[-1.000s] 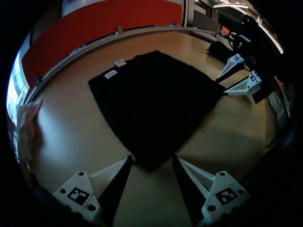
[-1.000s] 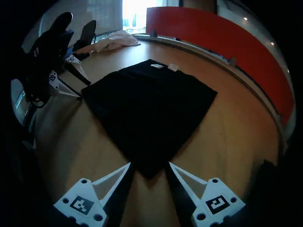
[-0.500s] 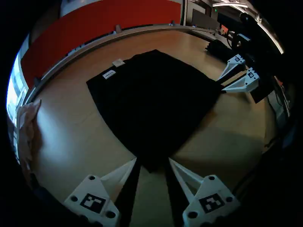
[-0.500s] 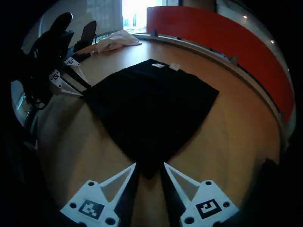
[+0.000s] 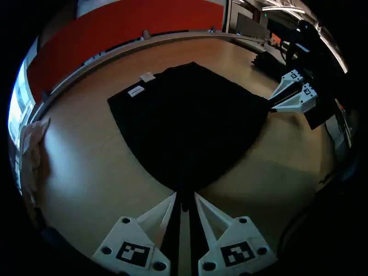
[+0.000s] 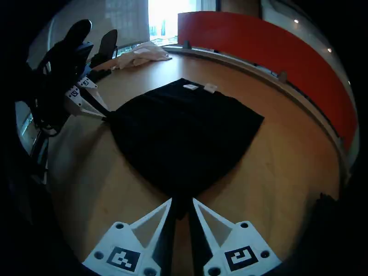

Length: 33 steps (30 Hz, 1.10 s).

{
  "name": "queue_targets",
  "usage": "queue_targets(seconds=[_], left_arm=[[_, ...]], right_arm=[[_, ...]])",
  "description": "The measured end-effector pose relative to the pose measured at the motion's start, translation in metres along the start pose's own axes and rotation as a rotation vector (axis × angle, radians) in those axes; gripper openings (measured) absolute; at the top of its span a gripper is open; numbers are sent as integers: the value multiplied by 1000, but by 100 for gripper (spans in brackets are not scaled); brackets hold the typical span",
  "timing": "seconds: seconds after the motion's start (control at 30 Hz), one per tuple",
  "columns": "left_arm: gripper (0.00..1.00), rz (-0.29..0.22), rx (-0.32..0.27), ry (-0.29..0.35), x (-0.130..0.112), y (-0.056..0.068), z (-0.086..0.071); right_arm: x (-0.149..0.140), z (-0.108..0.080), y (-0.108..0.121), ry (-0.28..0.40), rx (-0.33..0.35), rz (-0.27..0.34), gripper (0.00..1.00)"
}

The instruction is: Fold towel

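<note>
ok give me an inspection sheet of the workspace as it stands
surface: wooden table, curved rim
job's things: black towel spread out, white tags at one corner
clutter: pale cloth heap by the far edge
grippers: left gripper and right gripper, fingers shut on neighbouring towel corners
cables: nothing seen
surroundings: red panel, bright window, dark chairs
</note>
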<state>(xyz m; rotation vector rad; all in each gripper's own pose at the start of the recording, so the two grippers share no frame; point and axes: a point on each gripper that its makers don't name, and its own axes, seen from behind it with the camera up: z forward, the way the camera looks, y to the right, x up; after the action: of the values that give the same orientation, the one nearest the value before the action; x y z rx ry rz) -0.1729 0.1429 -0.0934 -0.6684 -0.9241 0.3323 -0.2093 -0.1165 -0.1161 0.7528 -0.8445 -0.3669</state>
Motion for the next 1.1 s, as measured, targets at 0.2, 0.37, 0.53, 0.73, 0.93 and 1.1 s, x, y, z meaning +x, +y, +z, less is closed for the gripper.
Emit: queue_targets(seconds=[0.2,0.37,0.53,0.73,0.93,1.1], left_arm=[[11,-14,6,10,7,2,-9],[11,-40,9,22,14,2,-20],[11,-58,16,36,22,1,-34],[11,-75,32,65,38,0,-53],[11,-105,36,102,56,2,-74],[11,-123,37,129,68,4,-91]], right_arm=[[7,-10,2,14,-4,14,17],[15,-20,2,28,-3,20,17],[28,-34,1,54,-8,14,17],[44,-54,0,78,-14,-2,17],[58,-72,1,97,-21,-7,17],[69,-84,1,109,-24,-14,17]])
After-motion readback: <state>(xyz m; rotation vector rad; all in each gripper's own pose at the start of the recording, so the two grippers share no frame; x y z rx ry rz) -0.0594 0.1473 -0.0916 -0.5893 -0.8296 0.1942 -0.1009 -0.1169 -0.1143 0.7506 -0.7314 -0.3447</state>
